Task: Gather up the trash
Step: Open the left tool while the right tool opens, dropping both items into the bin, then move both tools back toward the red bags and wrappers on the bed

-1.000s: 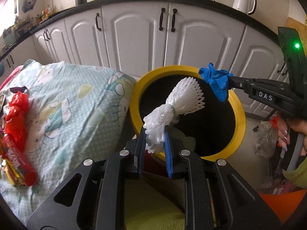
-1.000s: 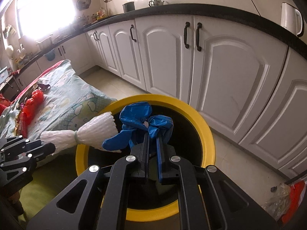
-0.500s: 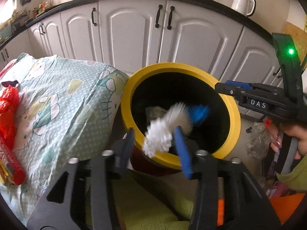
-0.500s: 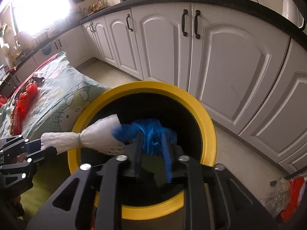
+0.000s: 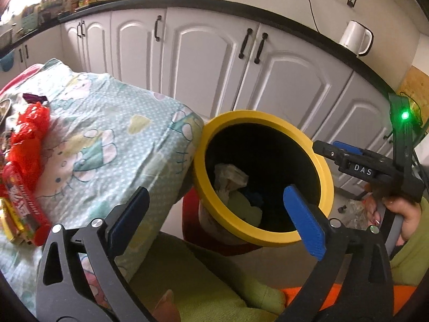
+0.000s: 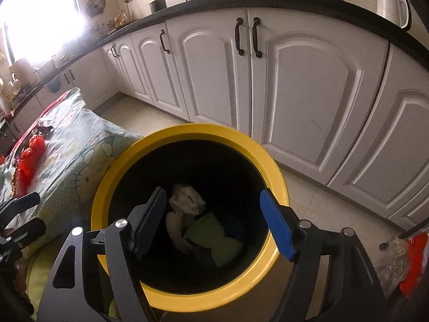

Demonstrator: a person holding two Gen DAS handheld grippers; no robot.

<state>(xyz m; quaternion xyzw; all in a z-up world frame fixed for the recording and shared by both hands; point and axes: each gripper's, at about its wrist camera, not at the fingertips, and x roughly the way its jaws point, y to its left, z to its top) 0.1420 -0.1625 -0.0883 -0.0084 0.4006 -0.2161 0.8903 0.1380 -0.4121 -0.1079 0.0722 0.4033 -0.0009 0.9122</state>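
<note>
A yellow-rimmed black bin (image 5: 325, 182) (image 6: 187, 131) stands on the floor beside the table. Inside lie crumpled paper (image 6: 186, 197), a pale green piece (image 6: 211, 234), the white foam net (image 6: 174, 228) and the blue glove (image 6: 238, 228). My left gripper (image 5: 217, 217) is open and empty just in front of the bin's rim. My right gripper (image 6: 214, 220) is open and empty above the bin's mouth; it also shows in the left wrist view (image 5: 343, 153). Red wrappers (image 5: 24, 145) lie on the table.
A table with a Hello Kitty cloth (image 5: 107, 134) sits left of the bin. White cabinets (image 6: 295, 80) stand behind. A plastic bag (image 6: 394, 255) lies on the floor at right. A white kettle (image 5: 355, 37) stands on the counter.
Both grippers opened. The white foam net fell from the left and the blue glove from the right into the bin. The left gripper drew back a little.
</note>
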